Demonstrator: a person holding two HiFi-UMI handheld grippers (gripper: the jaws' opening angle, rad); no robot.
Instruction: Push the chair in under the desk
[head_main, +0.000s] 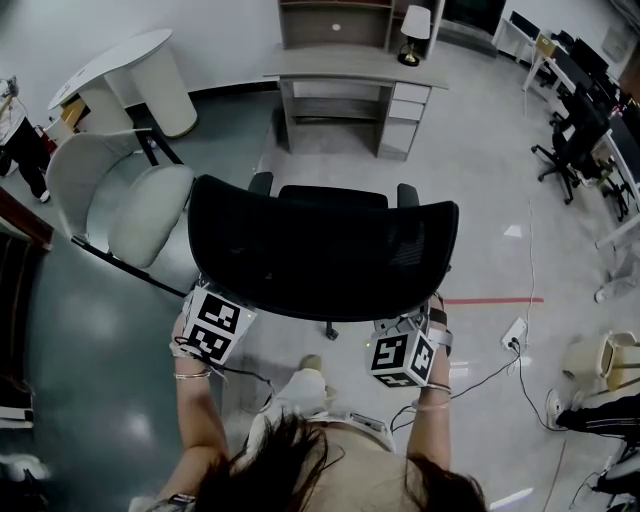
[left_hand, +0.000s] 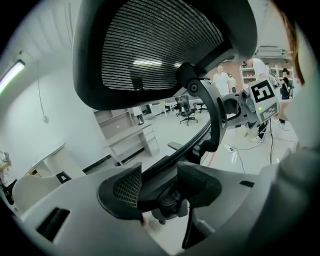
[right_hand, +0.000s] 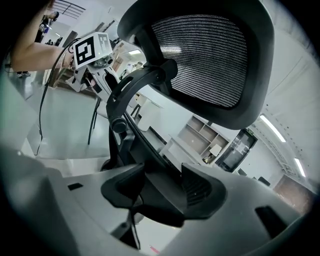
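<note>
One black mesh office chair (head_main: 320, 250) is standing on the glossy floor (head_main: 480, 250), its back turned toward the person and its two armrests (head_main: 260, 182) pointing toward the surface (head_main: 340, 68). This is a single grey desk with a drawer stack on its right side, and it is carrying one lamp (head_main: 413, 30). The office chair is sitting well apart from the surface, with open floor lying between them, and is not yet under it. Two tools are engaging the chair, one at each lower corner of the back as seen in the head view. The left tool (left_hand: 160, 187) is clamping the dark rim of the chair's back, its two pads partly apart with the rim filling the gap between them. The right tool (right_hand: 160, 192) is gripping the opposite side of the same rim in the same manner. Each gripper view is showing one mesh headrest (right_hand: 205, 60) overhead and the other tool's marker cube across the frame. One white shell chair (head_main: 120, 200) is standing just beside the office chair on the left. One white rounded table (head_main: 120, 60) is standing beyond it.
</note>
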